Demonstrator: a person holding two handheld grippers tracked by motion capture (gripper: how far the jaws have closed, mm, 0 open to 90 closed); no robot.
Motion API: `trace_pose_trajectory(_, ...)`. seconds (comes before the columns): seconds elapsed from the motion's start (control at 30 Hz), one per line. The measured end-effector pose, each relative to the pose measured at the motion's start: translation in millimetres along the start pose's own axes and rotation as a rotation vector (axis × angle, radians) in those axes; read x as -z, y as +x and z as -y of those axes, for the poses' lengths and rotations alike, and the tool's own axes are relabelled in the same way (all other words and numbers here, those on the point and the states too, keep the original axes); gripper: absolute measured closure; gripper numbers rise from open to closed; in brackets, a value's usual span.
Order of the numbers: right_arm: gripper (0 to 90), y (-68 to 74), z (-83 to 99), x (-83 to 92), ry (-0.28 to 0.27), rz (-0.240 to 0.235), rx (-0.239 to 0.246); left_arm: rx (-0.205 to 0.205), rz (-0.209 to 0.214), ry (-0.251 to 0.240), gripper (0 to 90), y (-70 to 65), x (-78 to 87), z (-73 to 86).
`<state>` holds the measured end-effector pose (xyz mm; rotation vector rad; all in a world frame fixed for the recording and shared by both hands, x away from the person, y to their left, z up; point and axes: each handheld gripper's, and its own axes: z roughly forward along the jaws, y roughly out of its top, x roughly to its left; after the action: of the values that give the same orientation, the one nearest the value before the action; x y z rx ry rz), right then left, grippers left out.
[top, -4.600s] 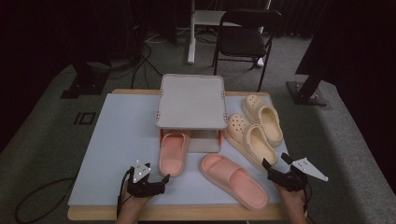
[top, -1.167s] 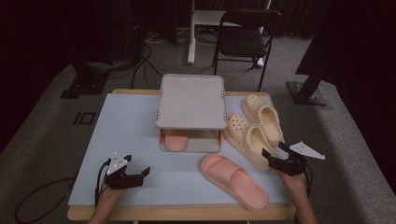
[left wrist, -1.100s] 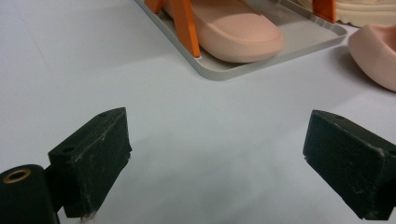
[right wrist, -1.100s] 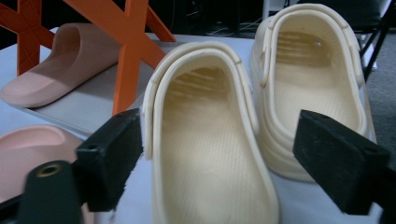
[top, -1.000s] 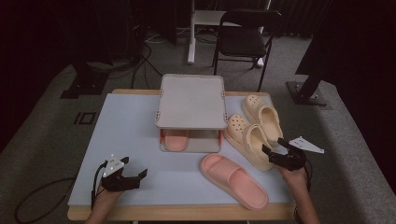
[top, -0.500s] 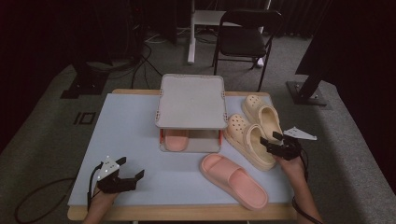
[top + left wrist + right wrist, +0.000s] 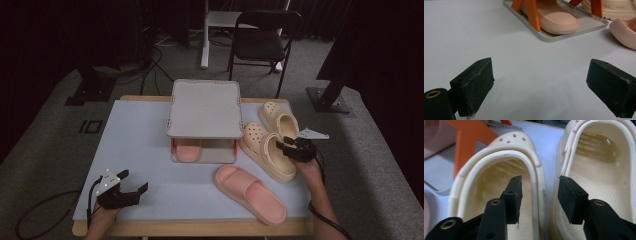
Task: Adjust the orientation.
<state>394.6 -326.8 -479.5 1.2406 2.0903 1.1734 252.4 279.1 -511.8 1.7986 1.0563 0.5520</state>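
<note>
One pink slide (image 7: 189,149) sits in the rack (image 7: 204,107), and our right gripper (image 7: 539,195) has been closing astride the near clog (image 7: 499,192) sidewall, not yet pinching; other clog (image 7: 599,170) beside, second slide (image 7: 250,192) still out, left gripper (image 7: 541,85) wide open, empty.

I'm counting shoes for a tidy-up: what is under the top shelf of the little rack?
Under the rack's top shelf, one pink slipper lies on the bottom tray, left side. Its far end is covered by the shelf; the right side looks bare.

The cream clog (image 7: 499,202) looks like matt moulded foam (pebbled inside); the pink slide (image 7: 250,192) smooth foam; the rack (image 7: 574,27) grey tray, glossy orange struts.
</note>
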Motion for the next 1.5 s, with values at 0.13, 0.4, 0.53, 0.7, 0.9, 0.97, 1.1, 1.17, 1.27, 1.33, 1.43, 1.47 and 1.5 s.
trace_pose_trajectory(0.13, 59.9, 0.8, -1.4, -6.9, 0.03, -0.029, 0.009, -0.004, 0.004, -0.001, 7.3, -0.4, -0.5, 0.3)
trace_pose_trajectory(0.4, 76.3, 0.2, -2.0, -14.3, 0.065, -0.03, -0.006, 0.009, 0.005, -0.004, 7.3, 0.8, -0.8, 3.0)
trace_pose_trajectory(0.53, 77.2, -1.9, -2.4, -12.8, 0.06, -0.054, -0.035, 0.014, 0.005, 0.0, 7.3, 0.7, -1.8, 4.6)
trace_pose_trajectory(0.7, 77.5, -0.5, -2.0, -6.7, 0.06, -0.074, -0.046, 0.016, 0.007, -0.004, 7.3, -0.1, -1.9, 4.8)
trace_pose_trajectory(0.9, 77.5, 2.9, 1.2, 6.8, 0.055, -0.09, -0.042, 0.016, 0.008, -0.007, 7.3, -0.4, -2.1, 4.5)
trace_pose_trajectory(0.97, 77.4, 4.6, 2.7, 12.1, 0.051, -0.101, -0.043, 0.019, 0.012, -0.01, 7.3, -0.7, -2.1, 4.4)
trace_pose_trajectory(1.1, 77.4, 7.4, 8.6, 22.8, 0.035, -0.107, -0.041, 0.011, 0.011, -0.011, 7.3, -1.2, -1.6, 3.5)
trace_pose_trajectory(1.17, 77.4, 8.0, 12.7, 27.6, 0.03, -0.114, -0.045, 0.01, 0.011, -0.01, 7.3, -1.2, -1.5, 3.5)
trace_pose_trajectory(1.27, 77.4, 9.2, 19.9, 32.0, 0.034, -0.122, -0.05, 0.012, 0.012, -0.01, 7.3, -1.5, -1.8, 3.8)
trace_pose_trajectory(1.33, 77.4, 10.1, 25.0, 34.4, 0.041, -0.115, -0.045, 0.014, 0.013, -0.013, 7.3, -1.1, -2.4, 4.1)
trace_pose_trajectory(1.43, 77.4, 8.2, 32.0, 37.7, 0.041, -0.107, -0.055, 0.014, 0.011, -0.012, 7.3, -0.4, -2.6, 4.2)
trace_pose_trajectory(1.47, 77.4, 7.2, 33.7, 38.3, 0.04, -0.106, -0.057, 0.013, 0.011, -0.012, 7.3, -0.4, -2.8, 4.3)
trace_pose_trajectory(1.5, 77.3, 6.7, 34.7, 38.6, 0.042, -0.103, -0.062, 0.014, 0.011, -0.011, 7.3, -0.5, -3.0, 4.4)
